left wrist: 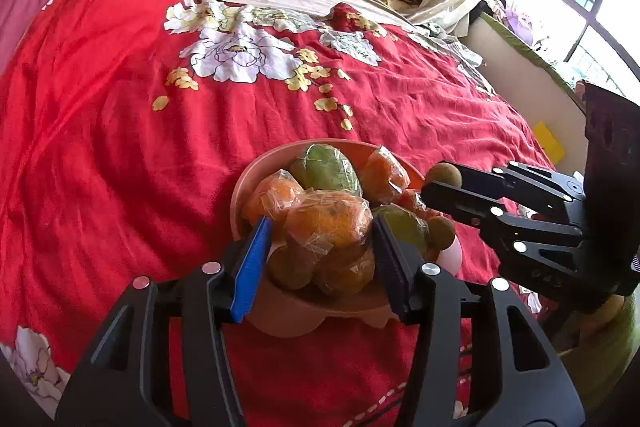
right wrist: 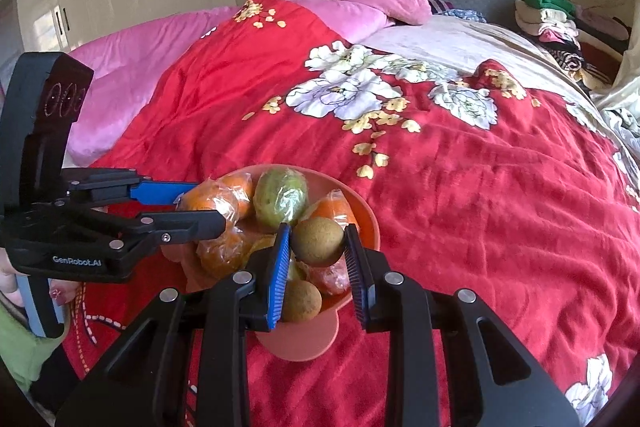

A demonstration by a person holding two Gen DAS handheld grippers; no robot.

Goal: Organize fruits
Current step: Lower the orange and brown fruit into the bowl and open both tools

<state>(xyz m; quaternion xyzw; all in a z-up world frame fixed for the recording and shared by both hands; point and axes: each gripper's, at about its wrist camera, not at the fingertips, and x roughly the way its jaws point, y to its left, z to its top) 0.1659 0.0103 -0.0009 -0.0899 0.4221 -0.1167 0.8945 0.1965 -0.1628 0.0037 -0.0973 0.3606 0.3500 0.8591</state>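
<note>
Bowl (right wrist: 366,223) on the red quilt (right wrist: 480,195), heaped with wrapped fruit. Right gripper (right wrist: 318,243) clamped on a round brown fruit (right wrist: 319,241), directly above the bowl's near-right rim. Left gripper (left wrist: 320,239) parted, straddling a wrapped orange (left wrist: 328,221) at the bowl's near-left side, pads apparently not pressing.

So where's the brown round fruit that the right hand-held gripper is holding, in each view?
Left wrist view: the brown round fruit shows at right of centre, at the tip of the right hand-held gripper, beside the bowl's far right rim.
Right wrist view: the same fruit sits at lower centre, pinched between the gripper's two pads, over the bowl.
Shared landmark: the wrapped green fruit at the back of the pink bowl.
</note>
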